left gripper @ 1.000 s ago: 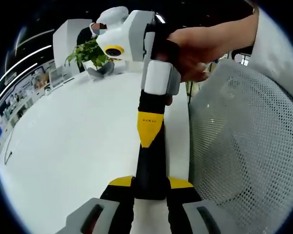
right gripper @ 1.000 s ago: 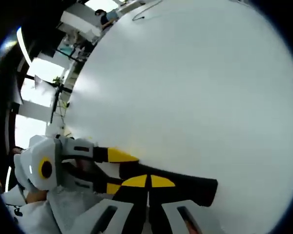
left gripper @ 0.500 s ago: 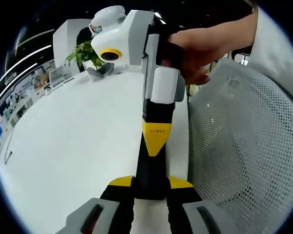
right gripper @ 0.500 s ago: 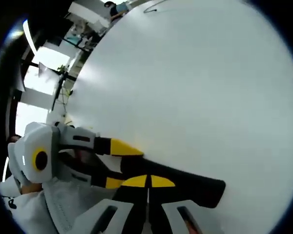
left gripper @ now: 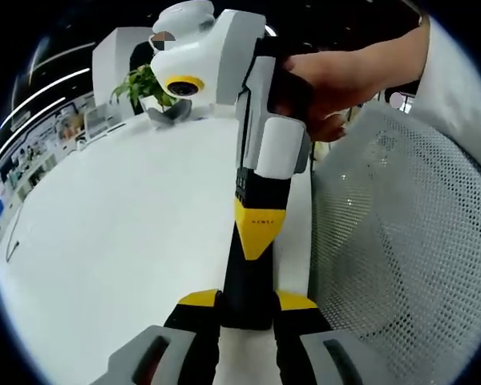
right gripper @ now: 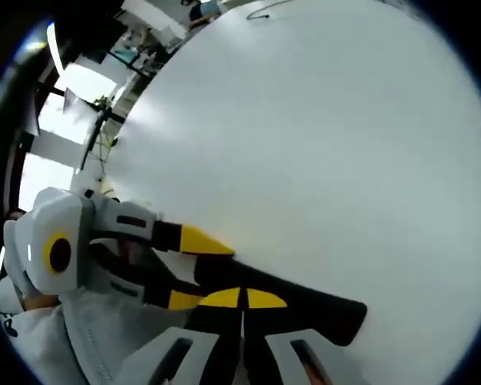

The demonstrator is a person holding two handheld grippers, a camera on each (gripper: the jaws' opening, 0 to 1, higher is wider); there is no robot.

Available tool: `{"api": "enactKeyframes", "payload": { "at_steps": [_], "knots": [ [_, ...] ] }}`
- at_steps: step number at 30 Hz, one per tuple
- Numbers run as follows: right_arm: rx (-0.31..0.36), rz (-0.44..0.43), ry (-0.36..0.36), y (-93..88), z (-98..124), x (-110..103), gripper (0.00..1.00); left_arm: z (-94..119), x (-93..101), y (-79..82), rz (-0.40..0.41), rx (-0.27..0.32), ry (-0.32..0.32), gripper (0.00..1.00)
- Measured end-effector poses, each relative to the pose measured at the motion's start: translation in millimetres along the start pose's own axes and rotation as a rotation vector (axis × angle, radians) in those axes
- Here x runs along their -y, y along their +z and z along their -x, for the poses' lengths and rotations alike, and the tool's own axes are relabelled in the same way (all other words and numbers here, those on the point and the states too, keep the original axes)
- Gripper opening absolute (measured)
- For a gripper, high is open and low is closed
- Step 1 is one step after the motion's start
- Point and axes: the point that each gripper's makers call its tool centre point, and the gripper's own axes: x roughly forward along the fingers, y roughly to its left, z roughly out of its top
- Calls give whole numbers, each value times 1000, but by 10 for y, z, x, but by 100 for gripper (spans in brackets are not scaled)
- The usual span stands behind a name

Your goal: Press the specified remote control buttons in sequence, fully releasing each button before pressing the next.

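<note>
Left gripper view: your camera looks forward, close over the wide white surface (left gripper: 104, 233), toward a far green potted plant (left gripper: 148, 84), with the white mesh chair back (left gripper: 401, 241) alongside. Right gripper view: yours looks steeply down, rolled, at that surface (right gripper: 321, 144). Both share the slim black remote control (left gripper: 247, 277) (right gripper: 297, 305), very near.

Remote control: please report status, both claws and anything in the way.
Left claw shut on remote control. Right claw shut, tips on remote. White table beneath; mesh chair beside.

An office: long white table (left gripper: 120, 216), mesh chair (left gripper: 401, 241), potted plant (left gripper: 148, 84), ceiling light strips (left gripper: 60, 79).
</note>
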Motion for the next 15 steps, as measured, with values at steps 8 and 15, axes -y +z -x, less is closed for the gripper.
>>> {"api": "enactKeyframes", "payload": {
  "at_steps": [8,15],
  "knots": [
    [26,-7,2,-15,5,1,0,-3,5,-5,-16,-15,-1,24],
    [43,30,-25,-15,10,-28,0,-4,3,-9,-18,-16,0,24]
  ]
}}
